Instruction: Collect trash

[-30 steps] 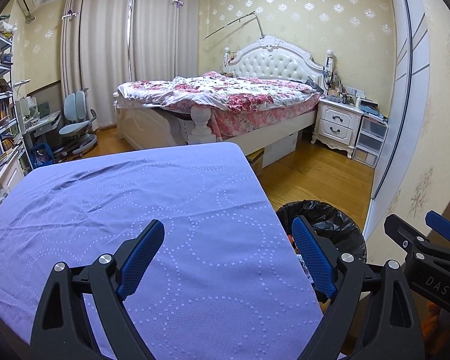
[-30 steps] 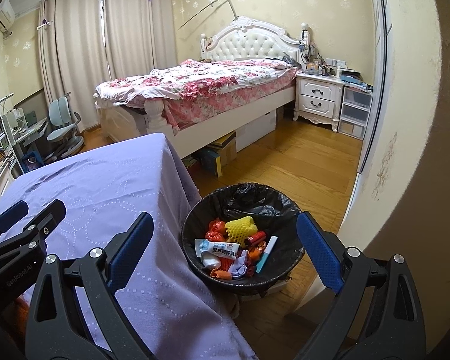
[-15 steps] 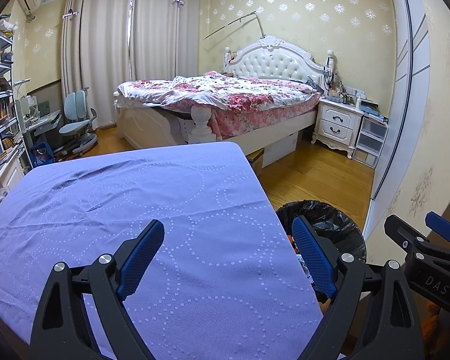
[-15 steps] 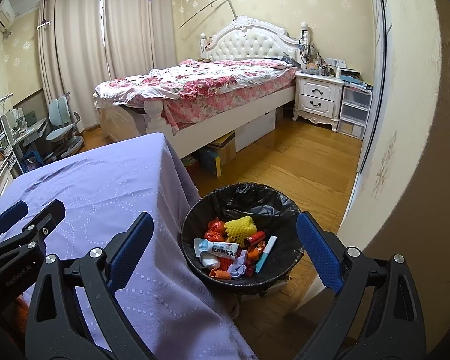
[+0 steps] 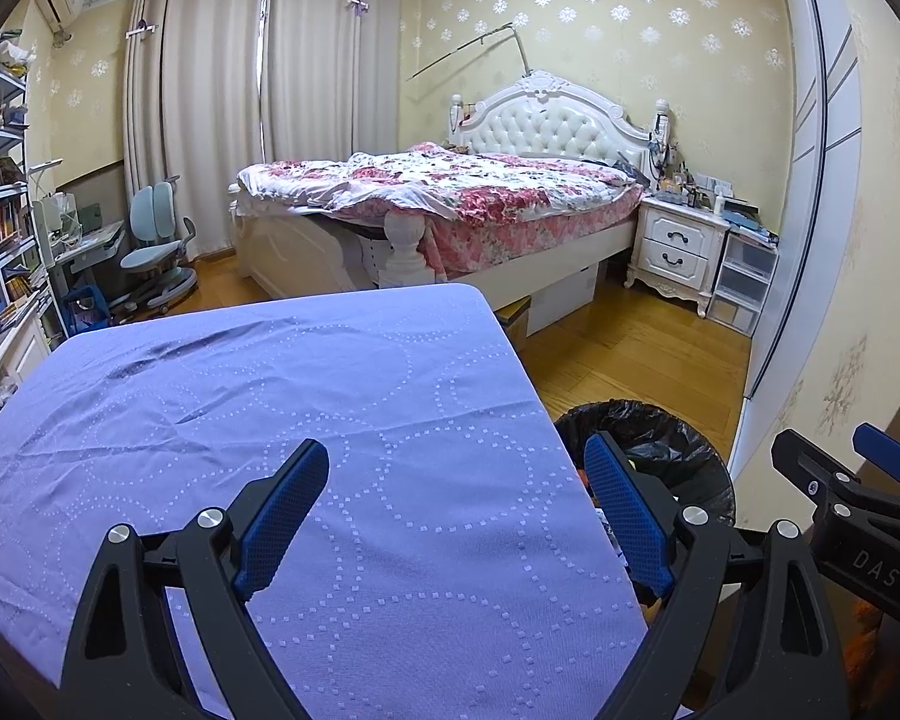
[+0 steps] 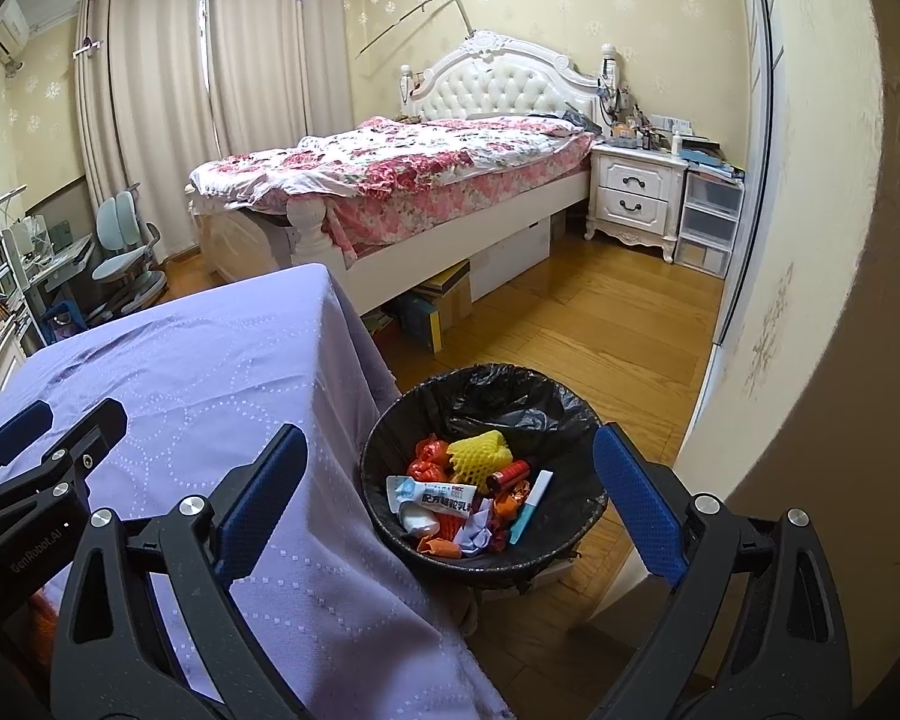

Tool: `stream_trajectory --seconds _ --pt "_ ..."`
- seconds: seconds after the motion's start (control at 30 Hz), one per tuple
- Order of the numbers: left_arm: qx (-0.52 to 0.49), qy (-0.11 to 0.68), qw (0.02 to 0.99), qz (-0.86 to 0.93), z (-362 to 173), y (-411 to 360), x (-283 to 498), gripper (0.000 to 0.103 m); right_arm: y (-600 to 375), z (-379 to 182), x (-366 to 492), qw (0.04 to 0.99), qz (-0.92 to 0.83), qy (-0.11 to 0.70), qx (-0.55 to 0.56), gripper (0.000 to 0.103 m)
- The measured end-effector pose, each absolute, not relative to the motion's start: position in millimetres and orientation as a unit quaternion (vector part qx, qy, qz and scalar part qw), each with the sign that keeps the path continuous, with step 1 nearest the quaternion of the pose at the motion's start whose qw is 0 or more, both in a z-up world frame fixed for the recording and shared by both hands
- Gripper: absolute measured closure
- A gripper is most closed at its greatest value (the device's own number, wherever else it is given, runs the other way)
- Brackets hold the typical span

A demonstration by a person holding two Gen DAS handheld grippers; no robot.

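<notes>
A round bin with a black liner stands on the floor right of the table. It holds several pieces of trash: a yellow foam net, orange wrappers, a white packet, a red tube and a teal stick. My right gripper is open and empty, held above the bin. My left gripper is open and empty above the purple tablecloth. The bin's far rim shows in the left wrist view, mostly hidden behind the right finger. Each gripper shows at the edge of the other's view.
A bed with a floral cover stands behind the table. A white nightstand and plastic drawers are at the back right. Boxes lie under the bed. A desk chair and shelves are at the left. A wall is close on the right.
</notes>
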State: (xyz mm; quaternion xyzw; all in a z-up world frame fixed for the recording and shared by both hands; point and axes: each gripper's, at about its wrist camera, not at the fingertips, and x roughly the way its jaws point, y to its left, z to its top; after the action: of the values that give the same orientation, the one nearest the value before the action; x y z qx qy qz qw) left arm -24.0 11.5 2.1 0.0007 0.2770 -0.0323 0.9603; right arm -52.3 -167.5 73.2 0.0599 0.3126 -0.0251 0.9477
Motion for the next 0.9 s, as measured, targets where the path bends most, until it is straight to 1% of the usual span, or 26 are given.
stream_trajectory --seconds 0.9 --pt "0.012 0.265 0.964 -0.031 3.9 12.4 -20.7 0.016 -167.6 73.2 -50.3 0.947 -0.026 0.315 0.061 0.009"
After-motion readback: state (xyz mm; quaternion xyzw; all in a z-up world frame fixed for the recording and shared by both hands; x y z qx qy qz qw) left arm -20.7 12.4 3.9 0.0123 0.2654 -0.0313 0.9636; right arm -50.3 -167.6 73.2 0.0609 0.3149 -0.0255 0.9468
